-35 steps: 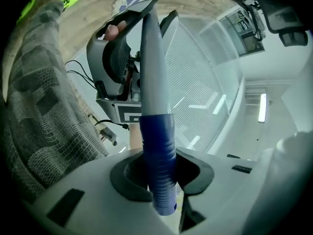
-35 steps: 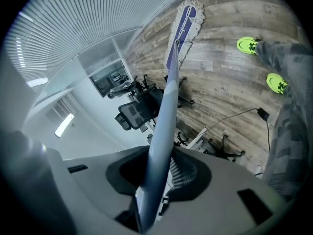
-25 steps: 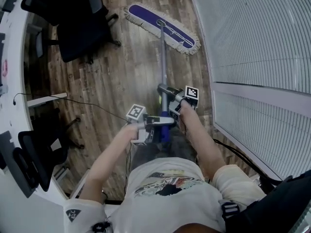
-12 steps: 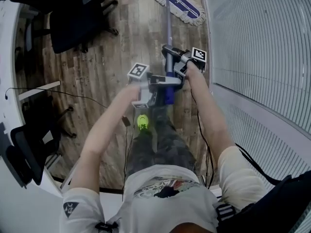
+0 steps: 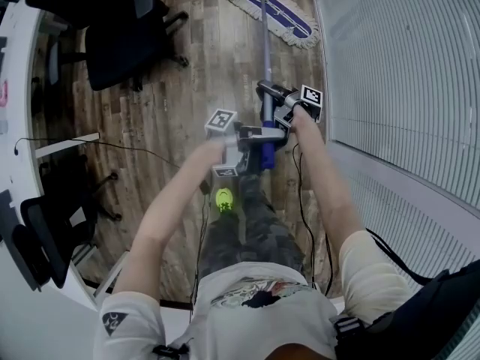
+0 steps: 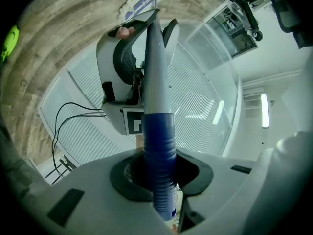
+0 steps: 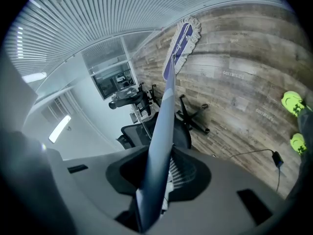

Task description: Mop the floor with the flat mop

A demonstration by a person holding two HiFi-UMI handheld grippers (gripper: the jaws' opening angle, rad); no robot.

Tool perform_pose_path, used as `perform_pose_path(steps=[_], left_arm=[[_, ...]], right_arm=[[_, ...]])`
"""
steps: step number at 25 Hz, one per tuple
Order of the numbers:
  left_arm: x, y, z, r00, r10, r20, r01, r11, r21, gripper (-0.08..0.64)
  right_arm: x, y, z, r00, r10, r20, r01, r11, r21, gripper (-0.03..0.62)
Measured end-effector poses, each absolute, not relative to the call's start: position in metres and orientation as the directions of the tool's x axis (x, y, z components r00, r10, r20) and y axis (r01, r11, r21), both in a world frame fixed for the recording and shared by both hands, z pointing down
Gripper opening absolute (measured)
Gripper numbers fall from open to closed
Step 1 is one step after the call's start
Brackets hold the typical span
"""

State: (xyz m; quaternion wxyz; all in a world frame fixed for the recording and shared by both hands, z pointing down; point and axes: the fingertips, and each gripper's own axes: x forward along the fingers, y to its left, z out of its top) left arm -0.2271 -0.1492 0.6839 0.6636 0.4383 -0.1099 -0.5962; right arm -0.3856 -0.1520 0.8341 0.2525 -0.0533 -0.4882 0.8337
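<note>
The flat mop's purple head with its white fringe [image 5: 262,7] lies on the wood floor at the top of the head view, close to the ribbed wall. Its grey handle [image 5: 265,58] runs back to a blue grip [image 5: 266,154]. My left gripper [image 5: 259,136] is shut on that blue grip [image 6: 159,151], seen end-on between its jaws [image 6: 161,180]. My right gripper [image 5: 275,100] is shut on the grey handle [image 7: 161,126] just above it. The right gripper view looks along the handle to the mop head [image 7: 180,38]. The right gripper's body [image 6: 124,58] shows in the left gripper view.
Black office chairs [image 5: 120,36] stand at the upper left beside a curved white desk [image 5: 15,126]. A thin cable [image 5: 112,150] crosses the floor. The ribbed glass wall [image 5: 397,88] fills the right side. A green shoe [image 5: 224,198] stands below the grippers.
Both grippers and the handle have shifted up the picture, away from the body. The mop head has slid to the picture's top edge by the wall. A green shoe has come into sight.
</note>
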Motion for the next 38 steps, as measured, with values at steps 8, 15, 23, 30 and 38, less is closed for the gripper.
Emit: perform_pose_path(steps=[8,15,23,30,38], left_arm=[[-0.223,-0.144,0.623,0.238,-0.890,-0.389,0.721,-0.106,0.685,0.084],[-0.235,-0.146,0.580,0.176,-0.904,-0.389,0.767,-0.122,0.630,0.084],[-0.239,-0.144,0.551,0.145,-0.912,-0.384,0.778,-0.135,0.613,0.084],[-0.239,-0.145,0.555,0.195,-0.901,-0.387,0.771,-0.103,0.628,0.086],[-0.241,-0.144,0.556,0.219,-0.892,-0.395,0.784,-0.080,0.616,0.086]], right_arm=[[-0.382,-0.144,0.778,-0.845,0.507,0.170,-0.401,-0.391,-0.829,0.094],[-0.381,-0.135,0.747,-0.833,0.519,0.192,-0.449,-0.431,-0.783,0.095],[-0.379,-0.130,0.719,-0.835,0.514,0.195,-0.459,-0.456,-0.762,0.097],[-0.383,-0.129,0.723,-0.816,0.559,0.147,-0.442,-0.439,-0.782,0.101],[-0.386,-0.125,0.723,-0.797,0.588,0.137,-0.452,-0.430,-0.782,0.101]])
